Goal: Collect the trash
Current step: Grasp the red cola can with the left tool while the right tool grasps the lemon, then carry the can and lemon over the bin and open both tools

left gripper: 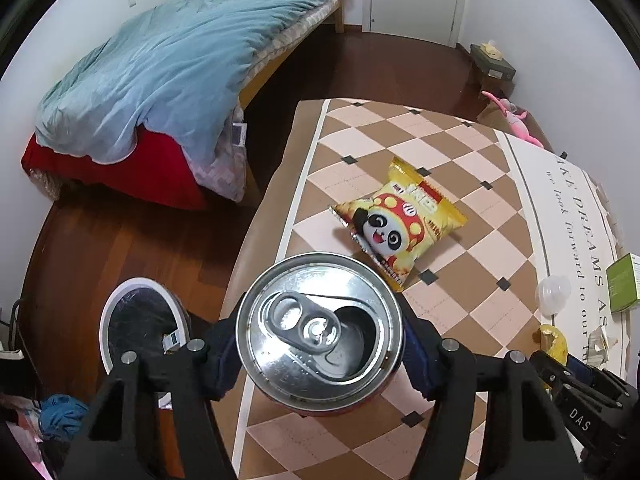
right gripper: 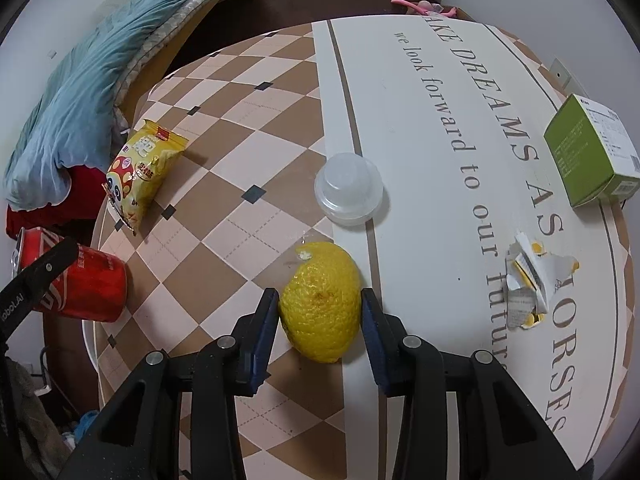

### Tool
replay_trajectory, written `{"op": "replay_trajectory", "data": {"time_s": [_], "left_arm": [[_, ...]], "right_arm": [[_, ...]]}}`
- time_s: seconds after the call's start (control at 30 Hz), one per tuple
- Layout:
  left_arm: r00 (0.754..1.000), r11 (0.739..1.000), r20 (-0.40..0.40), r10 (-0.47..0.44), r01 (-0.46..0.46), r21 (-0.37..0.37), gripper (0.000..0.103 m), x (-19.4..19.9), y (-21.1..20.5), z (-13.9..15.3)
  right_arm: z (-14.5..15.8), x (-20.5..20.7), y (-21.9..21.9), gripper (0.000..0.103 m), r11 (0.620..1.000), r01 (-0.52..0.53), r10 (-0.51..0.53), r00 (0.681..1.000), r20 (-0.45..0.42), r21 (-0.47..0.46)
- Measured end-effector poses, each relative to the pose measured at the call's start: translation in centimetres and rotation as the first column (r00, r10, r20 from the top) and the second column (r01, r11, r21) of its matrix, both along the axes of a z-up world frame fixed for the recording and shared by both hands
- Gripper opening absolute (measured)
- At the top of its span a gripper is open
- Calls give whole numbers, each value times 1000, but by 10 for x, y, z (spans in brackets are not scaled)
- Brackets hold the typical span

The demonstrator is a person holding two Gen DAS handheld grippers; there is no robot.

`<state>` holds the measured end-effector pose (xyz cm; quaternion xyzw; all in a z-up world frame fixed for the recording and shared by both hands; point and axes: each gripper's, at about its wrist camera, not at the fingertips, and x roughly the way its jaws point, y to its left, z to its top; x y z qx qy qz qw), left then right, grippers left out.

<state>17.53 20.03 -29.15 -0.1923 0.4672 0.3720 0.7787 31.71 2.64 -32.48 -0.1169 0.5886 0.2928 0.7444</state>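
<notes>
We see the big worktop (right gripper: 420, 128) with trash spread on it. Our left hand-held gripper (left gripper: 320, 344) squeezes the red can (left gripper: 320, 332), opened on top, lifted near the bin (left gripper: 142, 320) for dropping. Our right hand-held gripper (right gripper: 320, 312) sits around the yellow peel (right gripper: 320, 300), maybe just touching it, ready to grab.
</notes>
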Motion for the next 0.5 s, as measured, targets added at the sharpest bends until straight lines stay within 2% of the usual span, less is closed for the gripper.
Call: {"op": "replay_trajectory", "data": {"time_s": [0.27,0.5], "left_arm": [[999,996,16,-38,37,77,63,-12,-13,26],[995,995,95,-3,-6,97,63,-56,-1,74]], "right_arm": [[23,-15,1,42,998,-44,44,999,20,34],[66,-54,33,42,983,-153,147,987,58,105]]}}
